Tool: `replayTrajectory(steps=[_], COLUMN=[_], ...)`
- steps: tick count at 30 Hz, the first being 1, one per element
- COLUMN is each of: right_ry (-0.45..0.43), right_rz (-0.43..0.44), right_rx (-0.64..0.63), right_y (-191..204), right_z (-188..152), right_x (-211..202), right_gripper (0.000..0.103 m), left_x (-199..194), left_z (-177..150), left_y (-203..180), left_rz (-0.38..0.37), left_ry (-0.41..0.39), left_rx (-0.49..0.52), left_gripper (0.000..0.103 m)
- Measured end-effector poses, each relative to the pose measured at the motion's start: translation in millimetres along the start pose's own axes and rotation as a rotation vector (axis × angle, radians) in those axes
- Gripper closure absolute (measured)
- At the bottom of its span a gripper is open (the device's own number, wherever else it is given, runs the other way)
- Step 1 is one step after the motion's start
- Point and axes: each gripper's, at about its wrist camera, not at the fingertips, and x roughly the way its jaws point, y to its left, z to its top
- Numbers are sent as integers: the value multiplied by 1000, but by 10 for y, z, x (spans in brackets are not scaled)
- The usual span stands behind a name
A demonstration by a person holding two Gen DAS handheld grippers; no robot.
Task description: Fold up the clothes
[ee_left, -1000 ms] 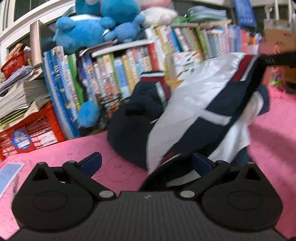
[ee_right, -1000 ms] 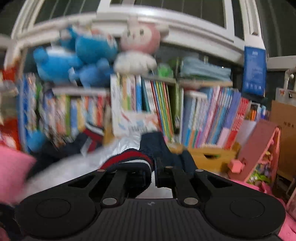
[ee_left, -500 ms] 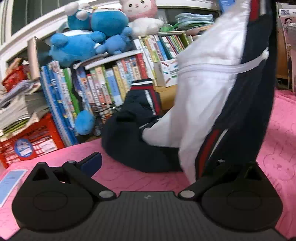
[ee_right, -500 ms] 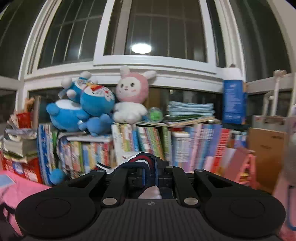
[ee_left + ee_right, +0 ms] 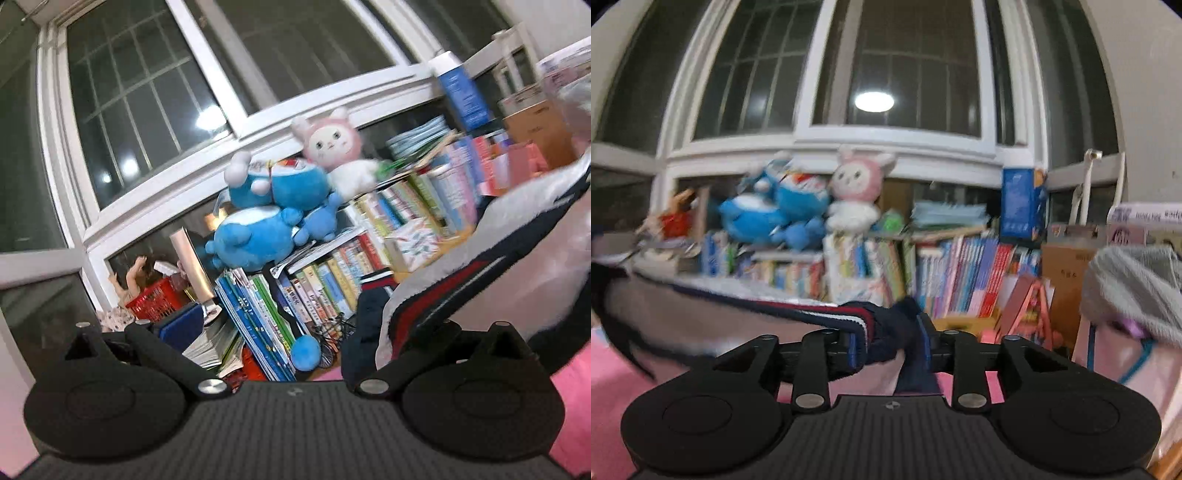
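Jacket (image 5: 746,314), navy and white with red and white striped ribbing, is seen lifted off the pink surface (image 5: 613,365), stretched from the right tongs (image 5: 886,345) toward the left of that view. The right tongs are closed to a narrow gap with the ribbed hem or cuff bunched between the blue pads. In the left wrist view the same jacket (image 5: 491,258) rises at the right, well above the pink surface (image 5: 569,376). The left tongs (image 5: 306,325) are spread wide; the left finger (image 5: 181,325) stands bare, while the right finger is covered by cloth, so whether anything is pinched there cannot be told.

The garment is judged light, soft and limp, with a shiny white panel that may be slippery; it sags between held points and would slide from a loose pinch. The ribbed bands and seams look thicker and grippier, so these are the better places to be held. Blur hides finer detail. Books (image 5: 960,273) and plush toys (image 5: 798,214) stand at the far side.
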Motion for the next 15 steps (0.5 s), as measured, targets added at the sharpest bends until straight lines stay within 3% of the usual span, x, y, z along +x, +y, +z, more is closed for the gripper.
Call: replayTrajectory(steps=[3,9,10,13,15], right_ry=[187,575,636,735,740], right_rz=[26,43,61,103,153], right_rx=[34,126,91,16,-26], right_y=[10,-14,5,-10,-28], right_z=[-439,-1340,-1451,-1576,-1511], right_x=[-127,-104,-94,-122,-137], right_gripper=[66,66,67,62,50], left_x=[-392,-326,-322,-399,-483], left_z=[-225,-1151,-1231,-1316,-1296], left_y=[98,-519,-581,-673,-643], left_rz=[-91,-310,-331,-389,-420], left_ry=[96,503,550,591,579], left_rx=[18,-72,-80,-87,-83], left_gripper=[0,0,0,0,0])
